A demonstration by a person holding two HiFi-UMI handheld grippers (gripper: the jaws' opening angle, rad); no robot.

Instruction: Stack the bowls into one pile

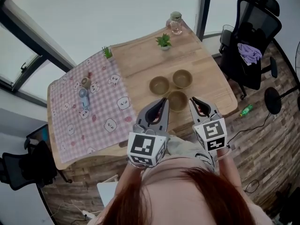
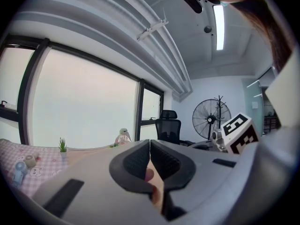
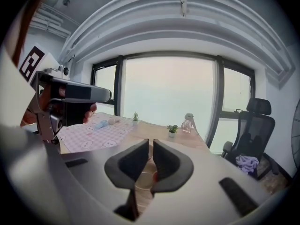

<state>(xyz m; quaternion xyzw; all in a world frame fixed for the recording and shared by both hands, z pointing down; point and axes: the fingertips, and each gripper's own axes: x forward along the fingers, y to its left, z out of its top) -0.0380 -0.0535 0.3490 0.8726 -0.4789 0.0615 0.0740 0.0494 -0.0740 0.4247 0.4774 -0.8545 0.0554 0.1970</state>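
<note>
Olive-brown round bowls point(image 1: 159, 85) lie unstacked in a cluster of three on the wooden counter point(image 1: 140, 55). The nearest bowl point(image 1: 177, 100) is between the two tongs' tips. The left tongs point(image 1: 163, 101) are closed together on nothing, and the right tongs point(image 1: 193, 100) stand slightly apart, empty.
</note>
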